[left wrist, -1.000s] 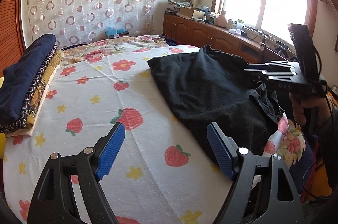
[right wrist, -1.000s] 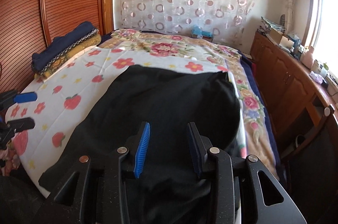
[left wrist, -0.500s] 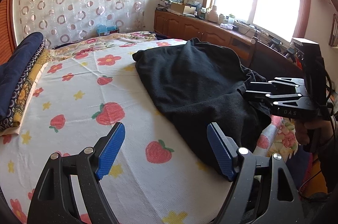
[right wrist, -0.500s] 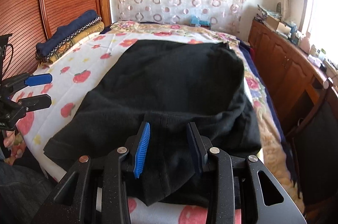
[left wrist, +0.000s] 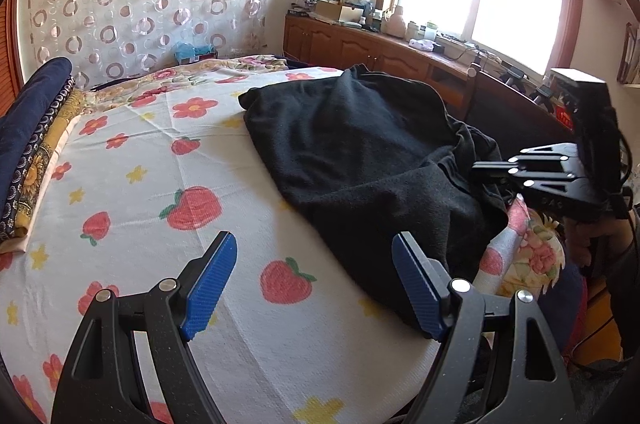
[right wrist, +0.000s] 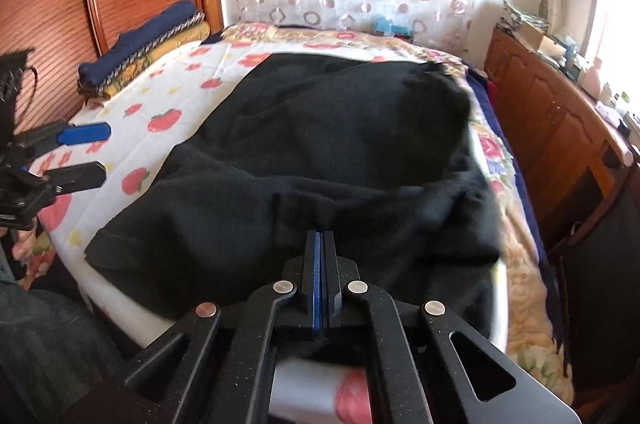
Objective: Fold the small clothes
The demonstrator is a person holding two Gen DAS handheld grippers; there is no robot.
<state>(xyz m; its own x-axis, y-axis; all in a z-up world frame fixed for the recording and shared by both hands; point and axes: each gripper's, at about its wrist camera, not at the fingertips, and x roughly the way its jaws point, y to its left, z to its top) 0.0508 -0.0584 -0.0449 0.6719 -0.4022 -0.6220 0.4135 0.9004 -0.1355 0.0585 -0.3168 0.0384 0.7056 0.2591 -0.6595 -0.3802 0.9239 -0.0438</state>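
A black garment lies rumpled across the right half of the strawberry-print bed sheet. My right gripper is shut, its tips pinching a bunched fold at the garment's near edge. In the left wrist view that right gripper bites into the cloth at the bed's right side, held by a hand. My left gripper hangs open over bare sheet, just left of the garment's near corner, with nothing between its blue pads. The right wrist view shows the left gripper open at the left.
Folded blankets are stacked along the wooden headboard. A wooden cabinet with clutter runs beside the bed under the window. A patterned curtain hangs at the far end.
My right gripper has closed from half open onto the garment's near fold, and the cloth has bunched up at its tips. The left gripper stayed open and barely shifted.
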